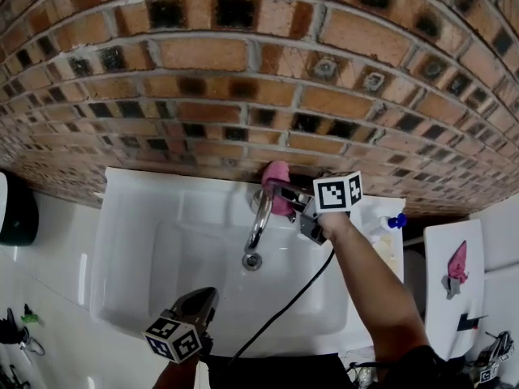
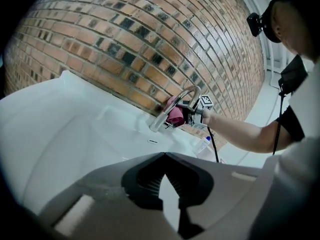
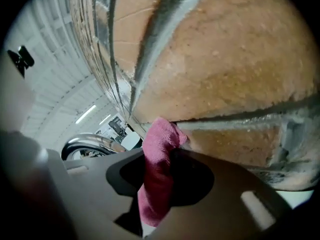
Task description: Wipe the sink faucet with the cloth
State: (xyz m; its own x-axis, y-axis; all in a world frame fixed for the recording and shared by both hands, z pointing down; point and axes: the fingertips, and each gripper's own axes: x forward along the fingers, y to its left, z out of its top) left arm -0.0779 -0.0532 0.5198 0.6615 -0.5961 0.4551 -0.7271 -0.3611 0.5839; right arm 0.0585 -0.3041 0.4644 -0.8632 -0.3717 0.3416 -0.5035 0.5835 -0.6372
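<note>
pink cloth (image 1: 277,181): bunched against top of faucet (image 1: 259,224) arch, close to brick wall (image 1: 243,71) | clamped between right gripper (image 1: 285,194) jaws | left gripper (image 1: 208,296): jaws closed, empty, over sink (image 1: 130,217) front edge

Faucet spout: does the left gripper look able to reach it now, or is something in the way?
Probably yes. The left gripper hangs over the front of the sink, only bare basin between it and the faucet. The right gripper, holding the cloth, crowds only its wall side.
</note>
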